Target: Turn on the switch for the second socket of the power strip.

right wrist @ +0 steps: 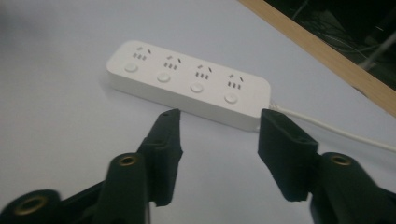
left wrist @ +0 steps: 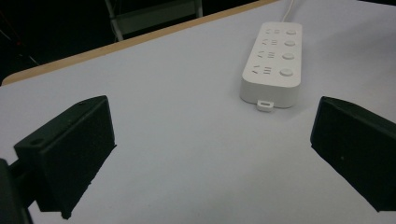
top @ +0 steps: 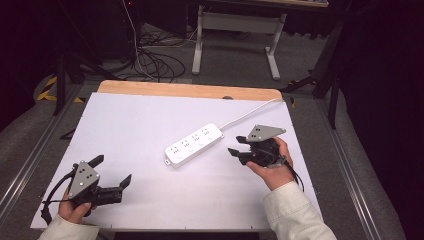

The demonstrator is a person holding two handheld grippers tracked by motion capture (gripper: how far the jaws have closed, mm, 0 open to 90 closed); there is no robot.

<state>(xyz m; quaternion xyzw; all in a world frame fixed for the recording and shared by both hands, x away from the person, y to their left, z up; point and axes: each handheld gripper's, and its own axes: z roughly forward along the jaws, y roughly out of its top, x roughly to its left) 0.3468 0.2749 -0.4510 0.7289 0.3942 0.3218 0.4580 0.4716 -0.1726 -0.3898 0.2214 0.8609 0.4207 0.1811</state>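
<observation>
A white power strip with a row of sockets and round buttons lies flat mid-table, its white cable running to the far right edge. My right gripper hovers just right of the strip, pointing at its cable end; its jaws stand open with nothing between them. My left gripper rests near the front left corner, jaws wide open and empty, aimed toward the strip's near end.
The white table top has a wooden strip along its far edge. Beyond it on the floor are tangled cables and a white stand frame. Metal rails run along both table sides.
</observation>
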